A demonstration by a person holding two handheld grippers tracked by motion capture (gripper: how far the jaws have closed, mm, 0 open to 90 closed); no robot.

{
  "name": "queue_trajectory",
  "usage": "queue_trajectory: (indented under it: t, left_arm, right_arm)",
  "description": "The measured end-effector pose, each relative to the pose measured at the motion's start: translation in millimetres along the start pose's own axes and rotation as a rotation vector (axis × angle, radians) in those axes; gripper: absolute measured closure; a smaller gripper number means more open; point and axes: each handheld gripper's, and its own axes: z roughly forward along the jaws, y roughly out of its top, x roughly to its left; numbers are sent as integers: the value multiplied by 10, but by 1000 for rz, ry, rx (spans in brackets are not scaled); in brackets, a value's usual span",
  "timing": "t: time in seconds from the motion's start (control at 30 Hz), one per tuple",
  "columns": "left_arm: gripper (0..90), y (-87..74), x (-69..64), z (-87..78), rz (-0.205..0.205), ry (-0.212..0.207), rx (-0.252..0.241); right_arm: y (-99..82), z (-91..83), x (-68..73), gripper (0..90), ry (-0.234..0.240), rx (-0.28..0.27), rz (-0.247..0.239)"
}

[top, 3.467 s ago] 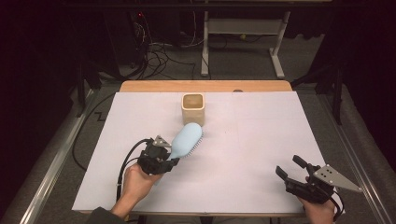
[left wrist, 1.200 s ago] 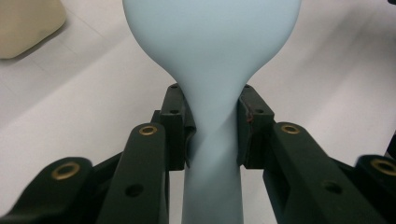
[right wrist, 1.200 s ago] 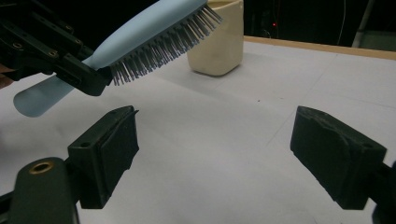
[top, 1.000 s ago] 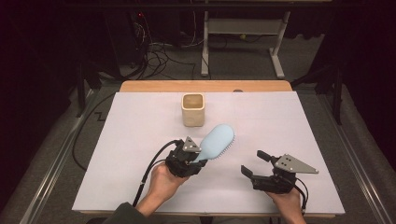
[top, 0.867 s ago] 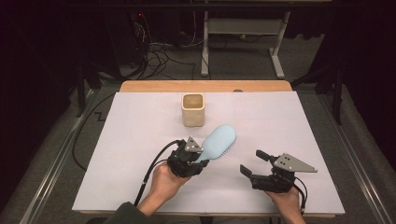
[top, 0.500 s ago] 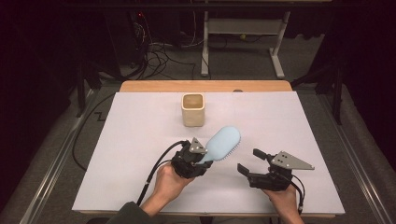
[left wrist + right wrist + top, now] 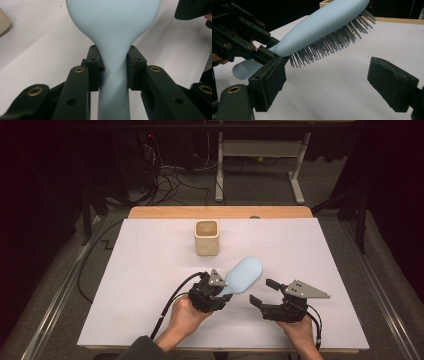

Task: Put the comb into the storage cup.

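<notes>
A light-blue hairbrush [image 7: 243, 276] is held above the white table, head up and to the right, grey bristles [image 7: 329, 43] facing down toward the right. My left gripper [image 7: 222, 292] is shut on its neck [image 7: 113, 67], just below the head; both pads press the narrow part. My right gripper [image 7: 262, 292] stands open just right of the brush head, jaws pointing left. In the right gripper view the brush [image 7: 324, 22] lies above and beyond my right gripper [image 7: 332, 85], with nothing between the pads. The left gripper [image 7: 242, 37] shows there at the left.
A beige square cup [image 7: 206, 237] stands upright at the table's middle back, open top up. White paper [image 7: 150, 270] covers the table, with a wooden edge [image 7: 220, 212] at the far side. Cables trail from both grippers off the near edge.
My left gripper has carried the brush to the right and swung its head further toward the right gripper. The right gripper has moved left, closer to the brush head, jaws still apart.
</notes>
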Motion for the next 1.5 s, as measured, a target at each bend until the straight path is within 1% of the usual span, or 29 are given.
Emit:
queue_trajectory:
  t: [0.37,0.57,0.73,0.9,1.0,1.07,1.23,1.5]
  left_arm:
    - [691,25,-68,53,20,-2,2]
    - [691,42,-114,75,31,-3,3]
    - [691,45,-137,75,40,0,0]
    - [691,38,-163,103,52,3,-4]
    - [691,38,-189,110,54,0,-2]
    - [691,32,-199,108,48,2,-10]
    - [691,25,-193,120,49,3,-15]
    - [691,13,-215,137,49,10,-14]
  right_arm:
    - [26,74,15,154,22,9,21]
    - [40,95,23,153,32,5,33]
    - [53,123,29,131,46,3,55]
    - [57,162,31,113,47,12,72]
    - [59,196,38,99,49,18,83]
    - [61,215,47,94,49,20,87]
    - [61,243,54,90,49,19,86]
    - [82,274,52,112,54,47,116]
